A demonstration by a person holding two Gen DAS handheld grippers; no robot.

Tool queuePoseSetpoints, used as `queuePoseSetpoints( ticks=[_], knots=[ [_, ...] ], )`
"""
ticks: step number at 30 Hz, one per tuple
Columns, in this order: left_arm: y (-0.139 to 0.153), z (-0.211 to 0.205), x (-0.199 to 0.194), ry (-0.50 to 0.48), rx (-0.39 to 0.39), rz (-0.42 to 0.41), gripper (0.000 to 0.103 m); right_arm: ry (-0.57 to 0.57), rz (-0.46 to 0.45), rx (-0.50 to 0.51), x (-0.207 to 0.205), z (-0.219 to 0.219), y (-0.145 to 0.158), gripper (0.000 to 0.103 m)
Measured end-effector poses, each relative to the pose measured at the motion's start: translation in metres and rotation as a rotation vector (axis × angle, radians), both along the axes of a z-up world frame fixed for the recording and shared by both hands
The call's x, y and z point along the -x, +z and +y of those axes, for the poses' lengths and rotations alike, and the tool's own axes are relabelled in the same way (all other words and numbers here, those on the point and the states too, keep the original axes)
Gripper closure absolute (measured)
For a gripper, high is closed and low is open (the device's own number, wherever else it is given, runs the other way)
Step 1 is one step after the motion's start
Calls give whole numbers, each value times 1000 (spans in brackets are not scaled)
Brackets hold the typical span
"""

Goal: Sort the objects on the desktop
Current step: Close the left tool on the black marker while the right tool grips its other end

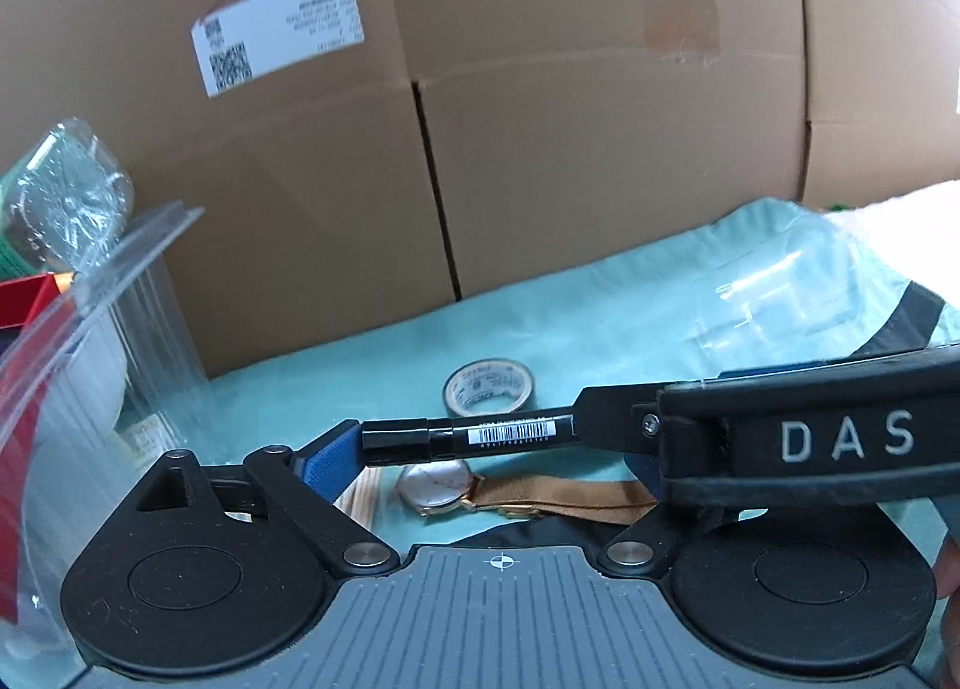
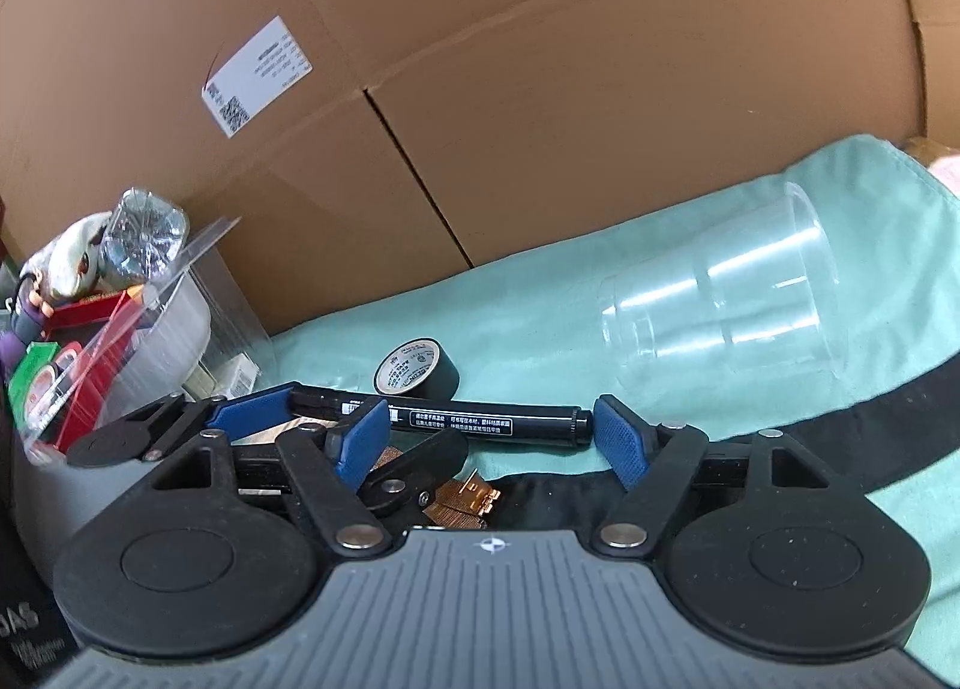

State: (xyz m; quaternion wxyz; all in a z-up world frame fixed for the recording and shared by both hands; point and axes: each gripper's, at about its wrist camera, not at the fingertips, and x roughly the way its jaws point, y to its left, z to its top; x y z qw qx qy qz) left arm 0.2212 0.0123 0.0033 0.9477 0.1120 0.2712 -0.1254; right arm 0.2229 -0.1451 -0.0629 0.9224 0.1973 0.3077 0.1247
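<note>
A black marker lies crosswise on the teal cloth, between both pairs of jaws. My left gripper stands open wide; its left blue pad is at the marker's cap end, and its right finger is hidden behind the right tool. My right gripper is open too, with its right pad just beside the marker's tip and its left pad in front of the barrel. A watch with a tan strap lies under the marker. A roll of black tape sits just behind.
A clear plastic cup lies on its side at the right. A clear bin at the left holds a figurine, red and green packets and wrapped items. Cardboard boxes wall off the back. A black strip crosses the cloth.
</note>
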Motion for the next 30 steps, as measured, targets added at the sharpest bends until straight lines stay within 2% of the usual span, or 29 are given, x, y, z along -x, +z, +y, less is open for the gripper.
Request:
queuePoseSetpoints(
  ticks=[11,17,30],
  knots=[
    [28,-10,38,23,38,-69,2,-11,-91,16,40,-4,29,23],
    [42,-16,64,34,34,-102,0,-15,-119,21,64,-2,43,22],
    [72,2,116,90,75,-181,0,24,-202,38,110,18,77,19]
  ],
)
